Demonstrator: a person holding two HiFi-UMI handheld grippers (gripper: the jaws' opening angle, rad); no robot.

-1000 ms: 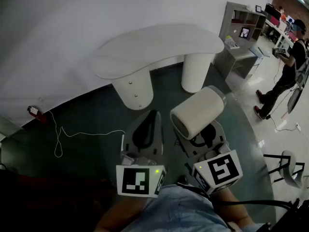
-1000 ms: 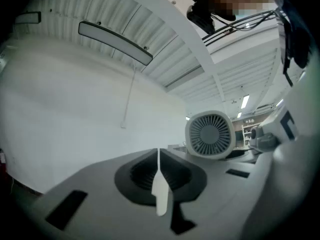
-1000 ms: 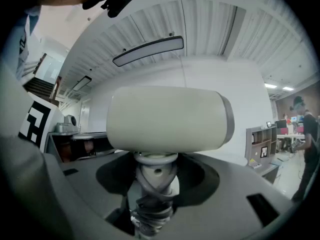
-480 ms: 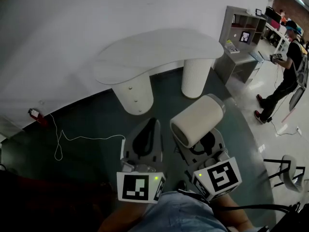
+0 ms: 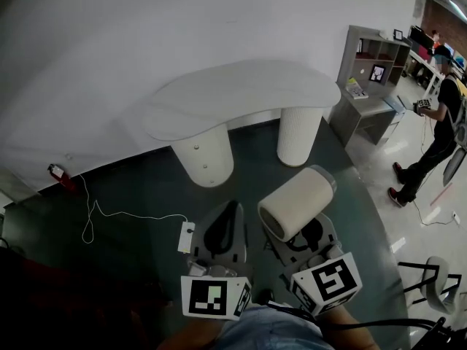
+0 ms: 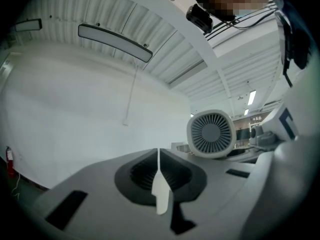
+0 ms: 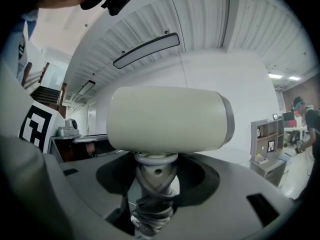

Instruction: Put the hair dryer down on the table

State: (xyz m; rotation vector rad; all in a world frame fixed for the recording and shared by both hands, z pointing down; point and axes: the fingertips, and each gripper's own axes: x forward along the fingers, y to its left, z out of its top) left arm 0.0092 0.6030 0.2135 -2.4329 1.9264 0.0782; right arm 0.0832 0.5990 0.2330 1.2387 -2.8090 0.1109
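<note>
Clamped the cream, barrel-shaped hair dryer (image 5: pixel 295 201) by its grey ribbed handle (image 7: pixel 152 184) in the right gripper (image 5: pixel 308 232), jaws closed against both sides of the stem. Held the barrel crosswise above the jaws, grilled end toward the left and grey-banded end toward the far right. Probably gripped that way so the bulky body balanced over the grip instead of hanging off it.

Held low and near the body, over the dark floor (image 5: pixel 146 188), well apart from the white kidney-shaped table (image 5: pixel 241 93) standing farther off on two round fluted legs. Not yet set down; judged the job barely begun, with the whole reach out to the tabletop left to make.

Pressed the jaws of the left gripper (image 5: pixel 230 214) together on nothing, just left of the dryer. Seemingly parked there out of the way, yet close enough to steady the barrel if wanted.

Left alone on the floor at the near left: a thin white cable (image 5: pixel 124 214) running to a small white block (image 5: pixel 187 237). Stood at the far right: a grey shelf unit (image 5: pixel 368 86) and, beyond it, a person (image 5: pixel 438 122).

Expected a rounded barrel to roll once released; best laid on its side, handle resting on the top as a stop.
</note>
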